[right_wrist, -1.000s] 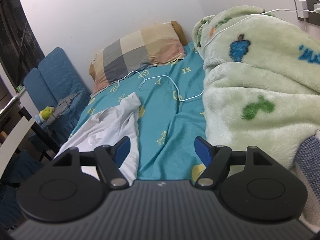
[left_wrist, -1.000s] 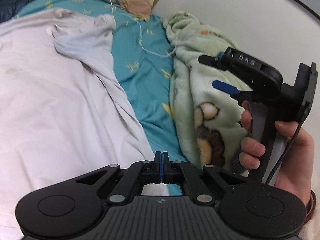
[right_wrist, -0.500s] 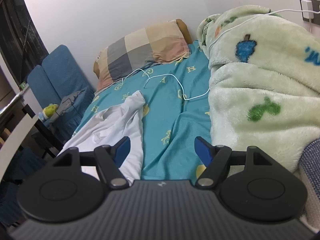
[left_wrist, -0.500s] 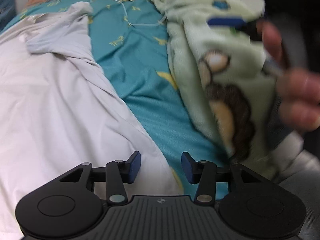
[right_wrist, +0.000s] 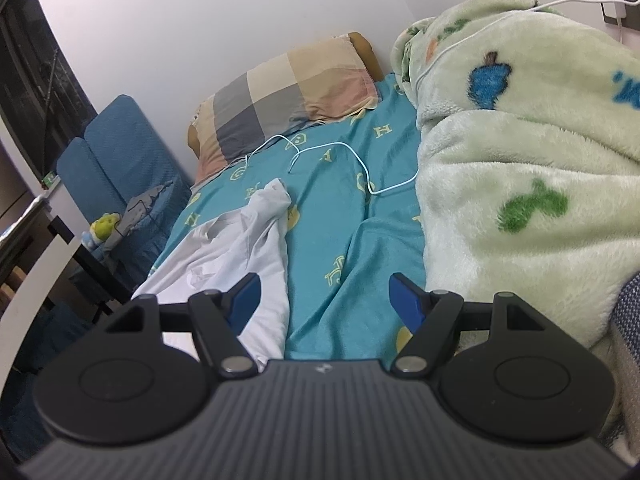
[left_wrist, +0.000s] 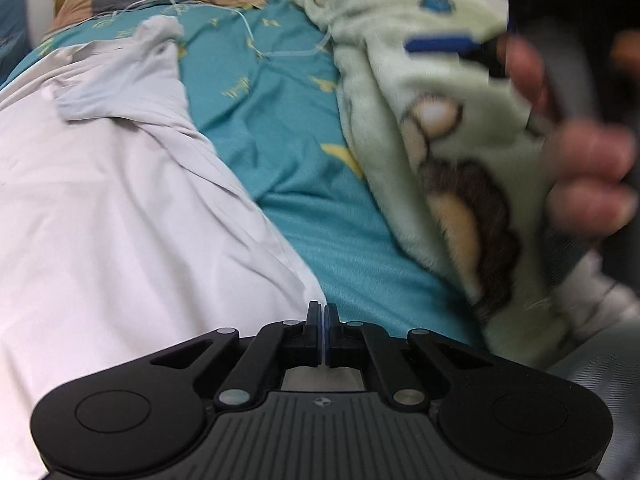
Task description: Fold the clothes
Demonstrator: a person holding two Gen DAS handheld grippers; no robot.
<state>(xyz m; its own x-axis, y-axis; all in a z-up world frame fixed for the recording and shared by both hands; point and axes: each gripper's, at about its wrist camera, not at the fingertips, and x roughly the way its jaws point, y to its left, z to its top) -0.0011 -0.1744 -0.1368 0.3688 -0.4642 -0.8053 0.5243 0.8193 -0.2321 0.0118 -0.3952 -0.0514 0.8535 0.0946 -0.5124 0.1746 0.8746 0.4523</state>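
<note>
The white garment (left_wrist: 120,208) lies spread on the bed's teal sheet (left_wrist: 288,128), covering the left part of the left wrist view; its sleeve end bunches up toward the pillow. Its right edge runs diagonally down to the left gripper (left_wrist: 322,320).

Left gripper: jaws have just been closing and now stand together, blue pads face to face, at the lower corner of the garment's edge. A thin pale line shows between the pads; whether that is cloth caught in the grip cannot be told from this view.

Right gripper (right_wrist: 324,300): jaws apart, nothing between them, hovering above the sheet with the garment's near edge behind its left finger. In the left wrist view this gripper and the person's hand (left_wrist: 584,160) around it appear blurred at the right edge, above the green fleece blanket (left_wrist: 448,120).

Surroundings: the green blanket is heaped along the right side of the bed, just beside the bare strip of sheet. A checked pillow (right_wrist: 288,100) sits at the head of the bed against the wall. A white cable (right_wrist: 352,152) trails from the pillow across the sheet and up over the blanket toward a wall socket (right_wrist: 616,0). A blue chair (right_wrist: 116,160) stands past the bed's left side.
</note>
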